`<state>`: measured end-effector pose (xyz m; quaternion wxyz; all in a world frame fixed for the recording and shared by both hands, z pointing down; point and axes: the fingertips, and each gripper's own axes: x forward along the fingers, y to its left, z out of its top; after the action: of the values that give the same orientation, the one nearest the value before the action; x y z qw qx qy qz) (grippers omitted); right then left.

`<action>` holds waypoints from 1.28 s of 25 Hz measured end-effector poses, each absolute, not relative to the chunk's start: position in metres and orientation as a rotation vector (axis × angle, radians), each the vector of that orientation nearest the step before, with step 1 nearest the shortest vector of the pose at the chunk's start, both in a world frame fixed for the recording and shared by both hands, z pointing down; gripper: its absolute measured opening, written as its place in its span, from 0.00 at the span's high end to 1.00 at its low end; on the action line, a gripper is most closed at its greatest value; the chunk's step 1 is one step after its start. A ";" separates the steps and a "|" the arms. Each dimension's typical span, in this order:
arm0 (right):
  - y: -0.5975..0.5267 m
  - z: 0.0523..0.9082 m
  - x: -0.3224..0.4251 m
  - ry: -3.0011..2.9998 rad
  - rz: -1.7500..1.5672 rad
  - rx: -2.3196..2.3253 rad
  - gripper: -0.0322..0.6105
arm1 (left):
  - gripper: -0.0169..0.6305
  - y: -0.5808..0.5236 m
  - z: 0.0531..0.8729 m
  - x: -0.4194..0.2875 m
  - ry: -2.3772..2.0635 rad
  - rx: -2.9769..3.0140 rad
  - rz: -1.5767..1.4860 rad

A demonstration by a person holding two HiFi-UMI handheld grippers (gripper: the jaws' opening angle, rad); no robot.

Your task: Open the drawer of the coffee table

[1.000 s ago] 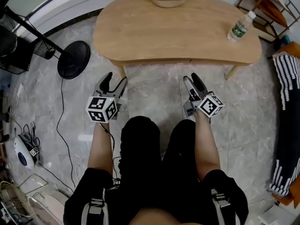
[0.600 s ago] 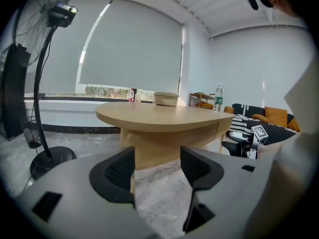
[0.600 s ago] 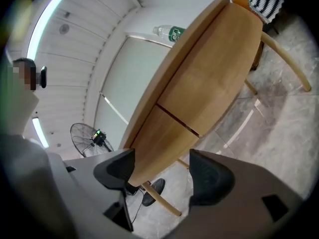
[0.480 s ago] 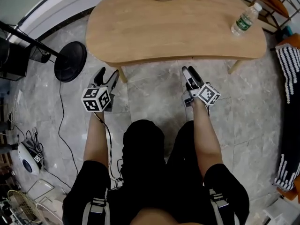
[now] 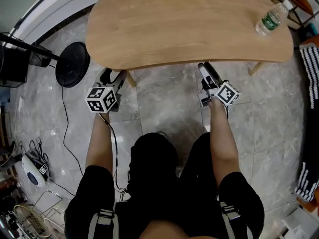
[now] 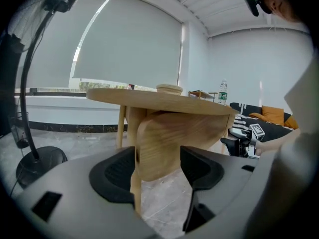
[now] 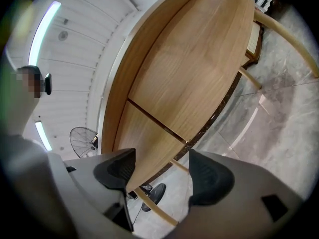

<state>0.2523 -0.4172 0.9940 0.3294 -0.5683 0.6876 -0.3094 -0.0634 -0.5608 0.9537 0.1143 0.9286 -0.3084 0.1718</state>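
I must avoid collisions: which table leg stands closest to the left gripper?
The front left leg, just right of the left gripper; the other leg stands beyond the right gripper.

Light-brown wooden coffee table (image 5: 184, 24), grey marbled floor (image 5: 164, 103), black-and-white striped fabric (image 5: 311, 63).

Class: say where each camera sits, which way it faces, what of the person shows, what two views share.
Head view: on the head, facing steeply down at the coffee table; forearms, legs, left gripper, right gripper.
Left gripper view: low, level, toward the table's side; open jaws.
Right gripper view: low, tilted up at the table's front; open jaws.
Shared: water bottle, in head and left gripper views.
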 end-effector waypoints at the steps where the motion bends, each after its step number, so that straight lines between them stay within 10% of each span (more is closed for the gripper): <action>1: -0.420 0.994 0.252 1.810 -0.798 -1.479 0.41 | 0.55 -0.563 0.955 -0.060 -0.890 2.731 0.504; 32: -0.350 0.994 0.226 1.833 -0.992 -1.360 0.60 | 0.59 -0.477 0.951 -0.097 -0.872 2.707 0.525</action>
<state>0.2260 -0.3498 0.9944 0.3207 -0.5177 0.6975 -0.3777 -0.0966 -0.4773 0.9510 0.1245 0.9288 -0.2991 0.1801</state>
